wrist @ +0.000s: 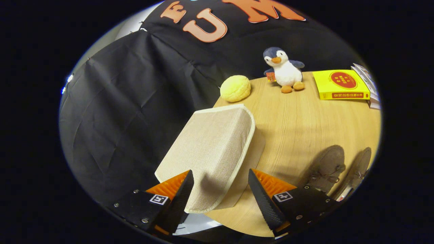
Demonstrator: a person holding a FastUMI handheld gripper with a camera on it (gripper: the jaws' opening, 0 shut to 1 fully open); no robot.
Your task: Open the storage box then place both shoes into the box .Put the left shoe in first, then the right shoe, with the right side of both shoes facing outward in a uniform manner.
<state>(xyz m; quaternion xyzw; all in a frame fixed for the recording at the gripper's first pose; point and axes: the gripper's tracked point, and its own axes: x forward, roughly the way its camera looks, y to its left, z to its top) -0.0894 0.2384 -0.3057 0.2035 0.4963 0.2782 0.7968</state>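
Note:
A beige woven storage box (212, 149) stands at the near left edge of the wooden table (305, 122), its lid closed. My gripper (221, 178) is open, its two fingers straddling the box's near corner; the left finger (183, 189) is beside the lid's edge and the right finger (259, 193) hangs apart from it. Neither finger presses on the box. Two grey-brown lace-up shoes (327, 167) lie side by side on the table to the right of the right finger, the farther shoe (357, 169) partly cut off.
A yellow bun-shaped toy (235, 88) sits just beyond the box. A plush penguin (284, 69) stands at the table's far edge, with a yellow book (340, 84) and a stack of papers (368, 84) to its right. Bare wood lies between box and shoes.

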